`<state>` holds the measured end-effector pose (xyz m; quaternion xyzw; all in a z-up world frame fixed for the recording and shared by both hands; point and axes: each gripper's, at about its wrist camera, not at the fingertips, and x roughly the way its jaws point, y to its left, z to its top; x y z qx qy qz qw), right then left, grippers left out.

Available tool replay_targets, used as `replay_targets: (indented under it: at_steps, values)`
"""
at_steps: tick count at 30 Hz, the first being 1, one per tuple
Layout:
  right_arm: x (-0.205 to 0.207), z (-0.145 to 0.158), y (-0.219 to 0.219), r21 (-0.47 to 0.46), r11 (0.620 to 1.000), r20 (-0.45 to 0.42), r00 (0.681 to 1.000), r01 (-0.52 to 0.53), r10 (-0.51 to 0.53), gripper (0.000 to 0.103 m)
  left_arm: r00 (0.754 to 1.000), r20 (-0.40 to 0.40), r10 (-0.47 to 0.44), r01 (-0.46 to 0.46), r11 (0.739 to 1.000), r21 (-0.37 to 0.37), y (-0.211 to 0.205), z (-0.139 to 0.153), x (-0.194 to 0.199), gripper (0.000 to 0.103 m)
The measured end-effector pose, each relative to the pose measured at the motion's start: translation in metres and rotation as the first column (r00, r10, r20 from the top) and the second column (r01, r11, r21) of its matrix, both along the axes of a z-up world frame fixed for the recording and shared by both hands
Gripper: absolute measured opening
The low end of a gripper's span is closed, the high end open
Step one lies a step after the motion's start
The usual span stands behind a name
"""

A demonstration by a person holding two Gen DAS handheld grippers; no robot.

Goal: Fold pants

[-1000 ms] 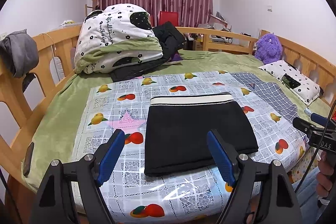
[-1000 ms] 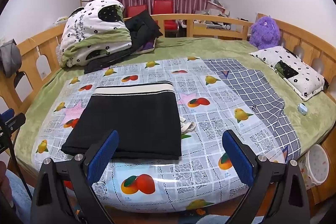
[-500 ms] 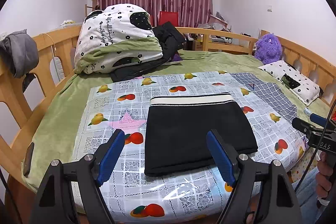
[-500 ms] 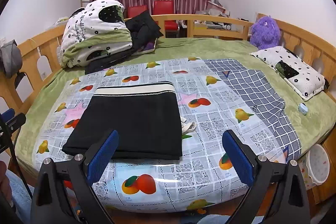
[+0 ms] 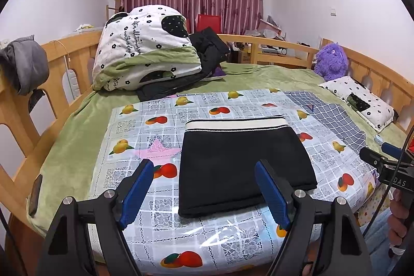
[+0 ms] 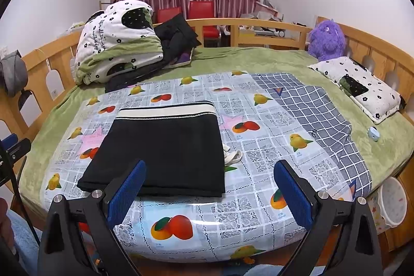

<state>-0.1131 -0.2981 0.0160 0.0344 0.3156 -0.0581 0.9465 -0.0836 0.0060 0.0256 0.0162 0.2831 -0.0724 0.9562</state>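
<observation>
Left wrist: folded pants (image 5: 240,162) flat, waistband far end; both tools (image 5: 204,188) (image 6: 209,188) agape, empty.

Legible text, left wrist view: "DAS" in white caps on black body of right gripper (image 5: 398,181) at right edge; cursive black script on white quilt (image 5: 145,43), upper left, & print on cardboard box (image 5: 244,56) behind bed rail, both too small/warped to read.

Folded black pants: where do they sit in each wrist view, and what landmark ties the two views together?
Left wrist: folded black pants at centre, reaching behind the right finger.
Right wrist: the pants left of centre, behind the left finger.
Shared landmark: purple plush toy at the far right bed rail.
</observation>
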Motion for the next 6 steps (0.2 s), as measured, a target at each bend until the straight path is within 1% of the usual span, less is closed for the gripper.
replay_targets:
  at_steps: [6]
  values:
    - [-0.0005,0.0002,0.0002,0.001,1.0,0.001,1.0,0.001,-0.001,0.098,1.0,-0.001,0.007,-0.007,1.0,-0.004,-0.0032,0.0033,-0.0014,0.079]
